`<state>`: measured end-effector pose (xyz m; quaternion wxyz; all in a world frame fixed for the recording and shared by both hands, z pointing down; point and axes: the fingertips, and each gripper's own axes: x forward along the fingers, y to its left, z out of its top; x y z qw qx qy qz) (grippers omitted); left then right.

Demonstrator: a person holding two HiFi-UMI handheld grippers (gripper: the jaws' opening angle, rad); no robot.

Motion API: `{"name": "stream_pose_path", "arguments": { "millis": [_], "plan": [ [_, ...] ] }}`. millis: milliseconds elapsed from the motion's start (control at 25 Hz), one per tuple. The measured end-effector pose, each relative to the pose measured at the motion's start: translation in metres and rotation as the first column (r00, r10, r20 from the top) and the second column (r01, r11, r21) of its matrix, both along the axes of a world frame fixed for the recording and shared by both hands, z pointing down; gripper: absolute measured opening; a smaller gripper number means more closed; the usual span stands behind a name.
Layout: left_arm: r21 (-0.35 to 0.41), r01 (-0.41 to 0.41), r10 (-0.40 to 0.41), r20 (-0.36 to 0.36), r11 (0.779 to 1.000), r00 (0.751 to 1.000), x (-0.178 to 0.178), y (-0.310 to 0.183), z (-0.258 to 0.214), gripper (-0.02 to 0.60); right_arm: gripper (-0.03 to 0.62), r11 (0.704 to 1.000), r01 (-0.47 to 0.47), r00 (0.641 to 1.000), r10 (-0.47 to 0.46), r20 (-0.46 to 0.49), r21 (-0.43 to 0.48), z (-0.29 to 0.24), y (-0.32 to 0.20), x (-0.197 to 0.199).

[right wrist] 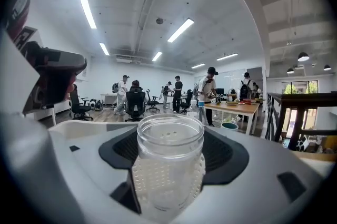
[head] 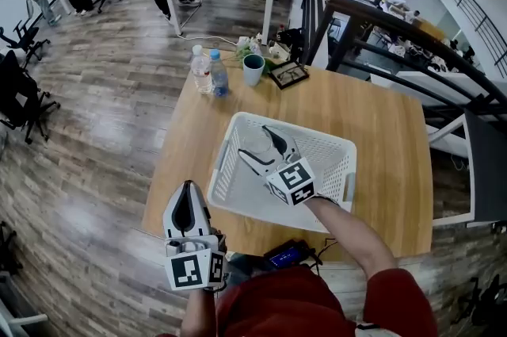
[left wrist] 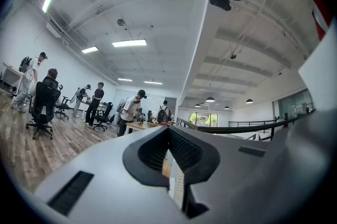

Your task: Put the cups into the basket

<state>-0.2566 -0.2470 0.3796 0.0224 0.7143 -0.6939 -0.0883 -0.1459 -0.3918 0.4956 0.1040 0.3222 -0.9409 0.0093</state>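
head view: right gripper (head: 253, 141) clamps clear cup (right wrist: 169, 165) mid-frame over basket (head: 337, 143); left gripper (head: 187, 197) closed, at table (head: 380, 121) lower-left edge.

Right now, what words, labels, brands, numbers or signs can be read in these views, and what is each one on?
No text can be read anywhere.
Clear bottle and blue bottle: labels too small to read.
Picture frame: too small to read.
Dark device with a lit screen: too small to read.
Left marker cube and right marker cube: square patterns only, no letters.
Clear cup: no print visible.
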Motion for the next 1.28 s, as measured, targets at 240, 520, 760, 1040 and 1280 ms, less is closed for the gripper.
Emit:
{"name": "stream_pose_path", "arguments": {
  "millis": [240, 520, 760, 1040, 1280],
  "plan": [
    [-0.006, -0.003, 0.003, 0.004, 1.000, 1.000, -0.001, -0.001, 0.000, 0.000, 0.356, 1.000, 0.000, 1.000, -0.001, -0.031, -0.019, 0.022, -0.003, -0.002],
    [-0.010, -0.006, 0.006, 0.009, 1.000, 1.000, -0.001, -0.004, 0.001, 0.000, 0.356, 0.999, -0.011, 1.000, 0.010, -0.028, -0.031, 0.032, -0.009, -0.001],
    [-0.008, -0.009, 0.009, 0.008, 1.000, 1.000, 0.001, -0.003, 0.002, 0.000, 0.356, 0.999, -0.019, 1.000, 0.018, -0.026, -0.035, 0.040, -0.009, 0.002],
    [-0.011, -0.010, 0.010, 0.005, 1.000, 1.000, 0.001, -0.006, 0.003, 0.000, 0.356, 1.000, -0.006, 0.999, 0.005, -0.035, -0.023, 0.039, -0.007, 0.001],
    [-0.012, -0.016, 0.016, 0.001, 1.000, 1.000, 0.005, -0.007, 0.005, 0.000, 0.356, 1.000, 0.005, 0.998, -0.006, -0.055, -0.020, 0.042, -0.003, 0.003]
  ]
}}
